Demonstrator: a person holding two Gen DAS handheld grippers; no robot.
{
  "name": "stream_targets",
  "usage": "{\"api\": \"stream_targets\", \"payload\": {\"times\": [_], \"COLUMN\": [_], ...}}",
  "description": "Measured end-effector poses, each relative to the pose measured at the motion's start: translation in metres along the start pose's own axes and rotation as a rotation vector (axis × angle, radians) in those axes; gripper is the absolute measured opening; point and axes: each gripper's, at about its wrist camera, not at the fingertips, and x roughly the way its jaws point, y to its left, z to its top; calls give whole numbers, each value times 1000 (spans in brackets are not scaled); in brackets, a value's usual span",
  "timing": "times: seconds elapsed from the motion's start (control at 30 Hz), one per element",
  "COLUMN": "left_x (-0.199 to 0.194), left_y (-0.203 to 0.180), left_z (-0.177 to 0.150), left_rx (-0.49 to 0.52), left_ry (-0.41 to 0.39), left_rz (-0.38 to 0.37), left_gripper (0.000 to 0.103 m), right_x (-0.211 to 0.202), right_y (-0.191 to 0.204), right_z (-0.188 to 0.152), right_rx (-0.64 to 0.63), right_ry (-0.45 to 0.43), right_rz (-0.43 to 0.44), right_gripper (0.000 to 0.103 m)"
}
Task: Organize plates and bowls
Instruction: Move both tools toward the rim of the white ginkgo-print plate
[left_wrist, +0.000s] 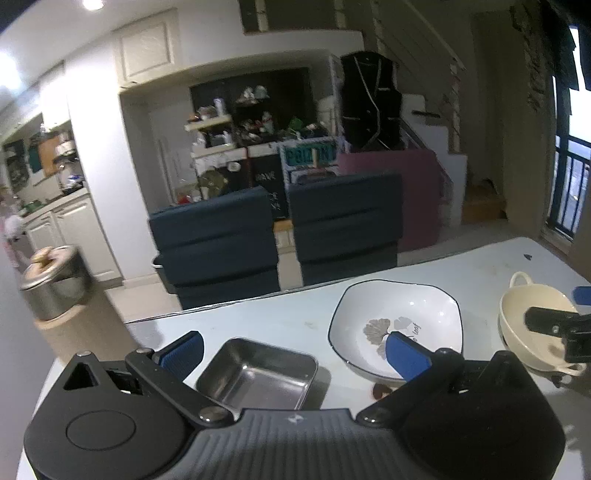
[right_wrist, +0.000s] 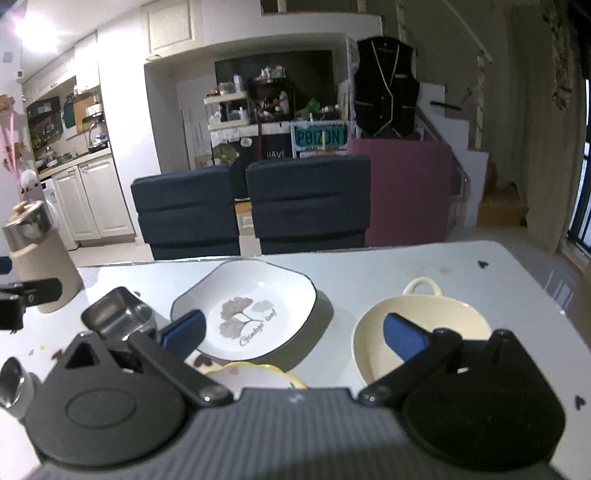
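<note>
Left gripper (left_wrist: 295, 349) fingers spread wide, nothing held, hovering above the near edge of the white worktop (left_wrist: 288, 314). Steel square tray (left_wrist: 256, 373) sits just below, between the fingers, near edge. White leaf-print plate (left_wrist: 397, 325) lies to its right, toward the far edge; right blue finger pad overlaps its near rim in this view, contact unclear. Cream two-handled bowl (left_wrist: 532, 325) toward the right edge, partly hidden by the other gripper's black finger.

Right gripper (right_wrist: 293, 334) fingers also wide apart, empty, above the near edge. Leaf-print plate (right_wrist: 245, 308) mid-worktop, cream bowl (right_wrist: 417, 321) to its right, apart from it. Steel tray (right_wrist: 118, 314) left of the plate. Small yellow-rimmed dish (right_wrist: 255, 374) at the near edge, mostly hidden behind the gripper body. Spoon (right_wrist: 11, 380) at the near left corner. Beige canister with metal lid (right_wrist: 35, 254) stands at the left edge. Two dark blue chairs (right_wrist: 251, 206) behind the far edge.
</note>
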Motion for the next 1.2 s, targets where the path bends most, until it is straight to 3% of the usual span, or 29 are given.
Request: {"api": "stream_targets", "payload": {"times": [0.23, 0.47, 0.53, 0.77, 0.87, 1.03, 1.2], "left_x": [55, 110, 123, 158, 171, 188, 201], "left_y": [-6, -1, 0, -6, -3, 4, 14], "left_z": [19, 32, 31, 27, 25, 24, 26], "left_rx": [68, 2, -6, 42, 8, -45, -119], "left_ry": [-22, 46, 58, 73, 108, 176, 250], "left_rz": [-32, -103, -129, -226, -262, -300, -324], "left_gripper": [103, 103, 103, 103, 103, 103, 99], "right_x": [63, 111, 125, 155, 164, 176, 185], "right_y": [-7, -20, -26, -31, -21, -13, -16], "right_z": [3, 7, 6, -1, -7, -2, 7], "right_rx": [94, 325, 392, 556, 540, 477, 437], "right_ry": [84, 161, 196, 320, 350, 380, 360], "right_rz": [74, 78, 94, 113, 94, 12, -11], "right_gripper": [103, 103, 98, 61, 47, 12, 10]}}
